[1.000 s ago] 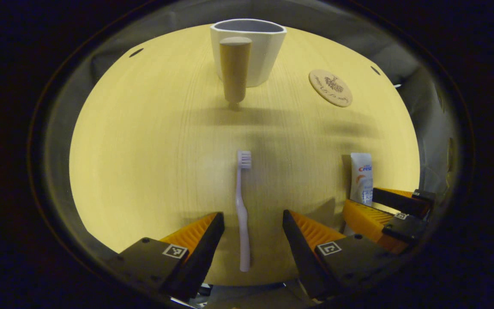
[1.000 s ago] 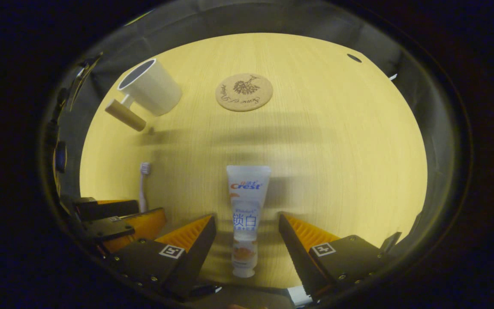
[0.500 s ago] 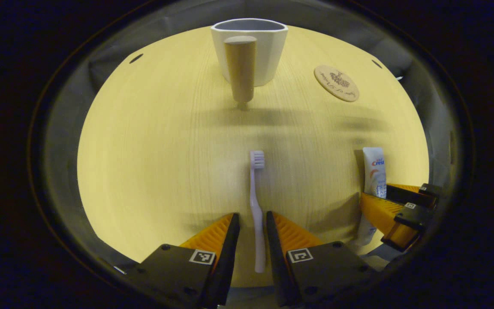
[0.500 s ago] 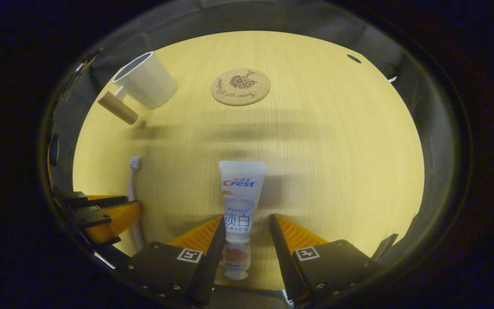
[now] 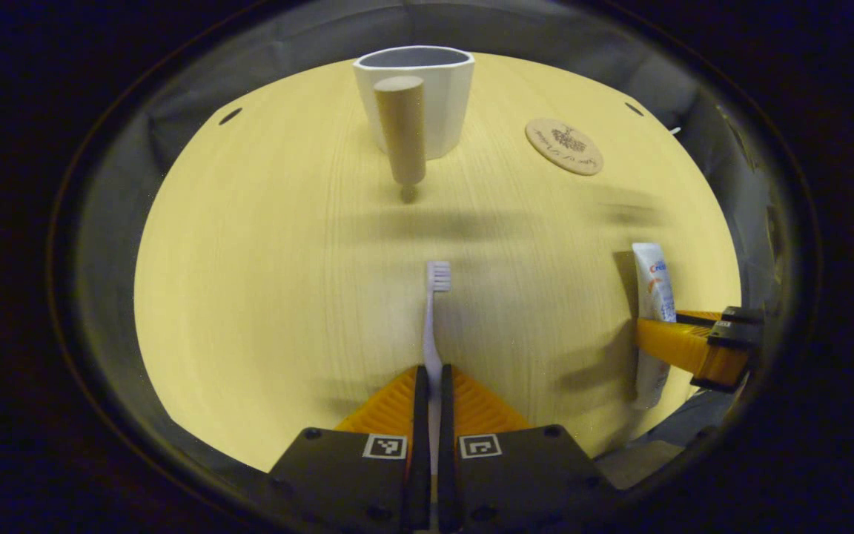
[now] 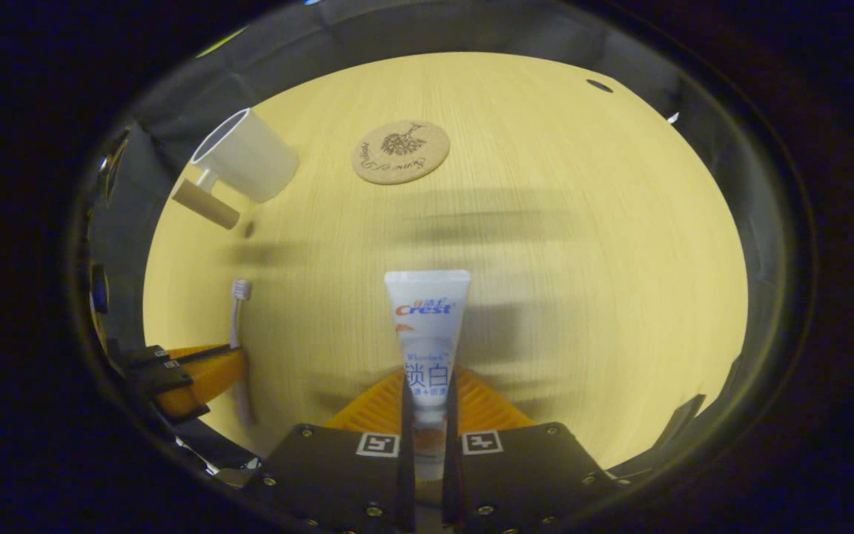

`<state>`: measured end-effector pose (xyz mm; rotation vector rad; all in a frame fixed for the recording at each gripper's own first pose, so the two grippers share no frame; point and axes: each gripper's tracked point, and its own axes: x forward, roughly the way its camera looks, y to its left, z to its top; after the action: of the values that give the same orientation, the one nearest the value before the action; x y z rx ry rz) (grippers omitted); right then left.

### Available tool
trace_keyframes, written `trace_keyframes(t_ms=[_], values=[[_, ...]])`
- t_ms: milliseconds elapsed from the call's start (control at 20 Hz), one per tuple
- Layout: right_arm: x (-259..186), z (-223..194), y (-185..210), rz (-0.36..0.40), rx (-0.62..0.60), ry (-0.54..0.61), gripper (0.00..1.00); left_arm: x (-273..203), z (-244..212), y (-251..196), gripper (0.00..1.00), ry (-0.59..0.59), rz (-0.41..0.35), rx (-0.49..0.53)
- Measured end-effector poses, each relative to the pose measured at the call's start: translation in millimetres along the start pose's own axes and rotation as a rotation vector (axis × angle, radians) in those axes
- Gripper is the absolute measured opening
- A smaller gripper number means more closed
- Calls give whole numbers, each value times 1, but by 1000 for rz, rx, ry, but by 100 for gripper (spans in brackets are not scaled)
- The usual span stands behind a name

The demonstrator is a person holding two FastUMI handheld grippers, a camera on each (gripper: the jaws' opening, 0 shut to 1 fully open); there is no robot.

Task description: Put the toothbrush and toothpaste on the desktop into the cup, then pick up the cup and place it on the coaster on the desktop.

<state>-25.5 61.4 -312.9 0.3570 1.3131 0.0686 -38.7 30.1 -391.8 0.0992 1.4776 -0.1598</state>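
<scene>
Left gripper view: your left tool (image 5: 431, 386) pinches the toothbrush (image 5: 433, 326), handle end hidden; your right tool (image 6: 427, 404) clamps the toothpaste tube (image 6: 427, 334), cap hidden.

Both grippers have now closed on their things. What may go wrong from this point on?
The left gripper pinches the thin toothbrush near its tail end, so the long free part may swing or slip when lifted. The right gripper squeezes the soft toothpaste; it may bend or slide. The cup has a narrow mouth and a wooden handle facing the grippers, so both grippers arriving together may bump it or each other.
</scene>
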Motion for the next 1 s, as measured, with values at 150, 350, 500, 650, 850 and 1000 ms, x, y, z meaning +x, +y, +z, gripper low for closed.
trace_keyframes(t_ms=[150,350,500,650,850,1000], values=[[-1,0,2,19,0,-11,16,-2,1,0,17,-34,-26,-19],[-15,8,4,52,13,-71,16,-12,8,2,12,-121,-46,-72],[-31,18,4,68,-7,-147,16,-30,15,5,12,-206,-45,-110],[-49,29,7,88,-50,-228,16,-50,24,6,12,-288,-50,-154],[-74,45,25,139,-98,-331,16,-78,36,7,17,-416,-76,-205],[-94,59,39,168,-126,-422,16,-94,49,10,8,-492,-96,-233]])
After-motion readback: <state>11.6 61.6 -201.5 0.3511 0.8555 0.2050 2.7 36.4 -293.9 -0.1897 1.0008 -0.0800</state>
